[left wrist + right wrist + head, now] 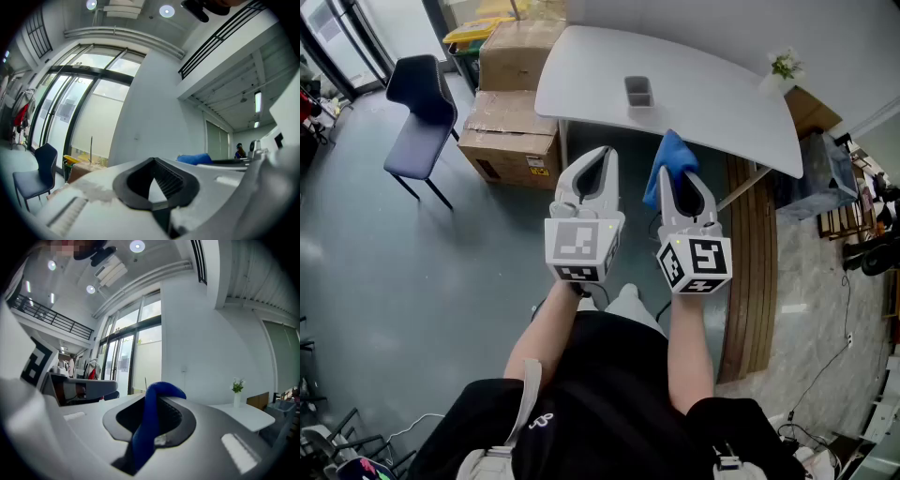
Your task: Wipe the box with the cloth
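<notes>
Right gripper (683, 186) is clenched on the blue cloth (667, 153), level, near the front edge of the white table (722, 112). Left gripper (598, 161) is closed, with nothing between its jaws. The small grey box (638, 92) stands on the table, apart from both grippers.

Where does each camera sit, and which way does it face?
Head view: on the person's head, facing steeply down at white table and small grey box; forearms, left gripper and right gripper show.
Left gripper view: on that gripper, along its shut jaws toward glass wall.
Right gripper view: on that gripper, along jaws shut on blue cloth.
All three share the cloth.
</notes>
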Available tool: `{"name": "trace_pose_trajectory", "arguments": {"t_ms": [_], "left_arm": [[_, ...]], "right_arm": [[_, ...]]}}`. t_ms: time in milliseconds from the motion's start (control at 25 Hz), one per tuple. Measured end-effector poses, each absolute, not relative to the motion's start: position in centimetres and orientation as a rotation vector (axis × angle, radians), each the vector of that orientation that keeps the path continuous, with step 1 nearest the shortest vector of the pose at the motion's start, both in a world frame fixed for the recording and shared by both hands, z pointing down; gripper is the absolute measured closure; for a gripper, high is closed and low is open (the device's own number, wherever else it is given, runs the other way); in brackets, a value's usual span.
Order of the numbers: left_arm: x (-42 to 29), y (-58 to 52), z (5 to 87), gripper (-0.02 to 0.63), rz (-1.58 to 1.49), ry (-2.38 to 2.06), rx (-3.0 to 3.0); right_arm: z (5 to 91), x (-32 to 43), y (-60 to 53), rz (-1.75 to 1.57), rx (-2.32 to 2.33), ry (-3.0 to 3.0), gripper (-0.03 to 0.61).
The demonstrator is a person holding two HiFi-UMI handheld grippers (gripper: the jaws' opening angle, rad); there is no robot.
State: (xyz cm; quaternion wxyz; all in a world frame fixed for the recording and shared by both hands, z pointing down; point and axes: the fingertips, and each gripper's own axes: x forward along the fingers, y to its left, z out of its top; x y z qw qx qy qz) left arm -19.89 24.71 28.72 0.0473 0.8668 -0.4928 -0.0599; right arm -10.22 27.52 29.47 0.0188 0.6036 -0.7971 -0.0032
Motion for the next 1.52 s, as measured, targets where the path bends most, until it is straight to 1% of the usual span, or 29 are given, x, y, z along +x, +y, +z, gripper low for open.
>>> {"name": "trace_pose_trajectory", "arguments": {"t_ms": [320,560,880,1080,1360,1520], "left_arm": [[-19.7,23.6,29.0,0.614,-0.182,-1.487,2.641],[-19.3,21.9,29.1,0.614,-0.212,-1.466,2.622],[-18.1,17.5,28.5,0.614,-0.258,-1.468,2.680],[-15.8,12.5,28.5,0.614,-0.263,-1.410,2.708],[-13.1,3.0,32.9,0.614,-0.082,-1.441,2.676],[-11.4,-2.8,34.2,0.614,0.034,-1.407,2.682]], "right_arm": [[29.7,-9.7,26.6,0.007,1.898,-2.467,0.523],[29.1,-6.9,25.0,0.001,1.947,-2.442,0.523],[29.0,-4.2,20.0,-0.002,1.969,-2.458,0.523],[29.6,-1.8,14.2,0.031,1.977,-2.475,0.523],[33.3,2.1,3.6,0.162,1.958,-2.493,0.523],[33.5,3.9,-3.4,0.209,1.935,-2.512,0.523]]}}
